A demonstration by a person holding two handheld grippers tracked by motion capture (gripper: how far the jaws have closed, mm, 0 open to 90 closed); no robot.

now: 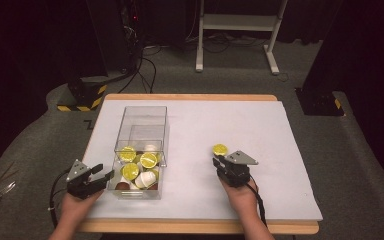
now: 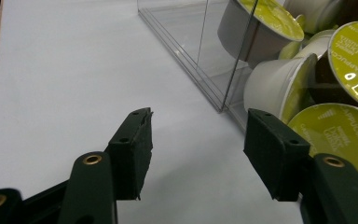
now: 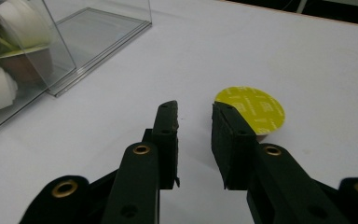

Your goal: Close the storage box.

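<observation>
**Just behind the lone capsule, the right jaws stand empty**

Out on the bare white table [image 1: 260, 125], one coffee capsule [image 1: 220, 149] with a yellow-green foil lid sits by itself, well apart from the clear plastic box [image 1: 142, 122] that holds the rest. The right gripper [image 1: 219, 161], held in the person's right hand [image 1: 240, 196], lies just on the near side of that capsule. In the right gripper view the capsule [image 3: 251, 109] stands upright, foil side up, beyond the tip of the right-hand jaw and partly hidden by it. The jaws have a narrow gap between them, and that gap shows only table surface; nothing is gripped. Whether the jaw tip touches the capsule's side cannot be told.

At the left, the left gripper [image 1: 105, 174] rests in the person's left hand [image 1: 77, 205] beside the near left corner of the box. Its jaws stand moderately apart and hold nothing. In the left gripper view the box's near corner edge [image 2: 228, 88] rises ahead, just between the two jaws and beyond them, with table showing in the gap.

Inside the box, a heap of capsules [image 1: 139, 170] fills the near end, some lying foil up and others tipped on their sides to show white or brown cups. The far end of the box is bare. In the left gripper view, lids printed with "cappuccino" [image 2: 340, 135] press close behind the clear wall.
</observation>
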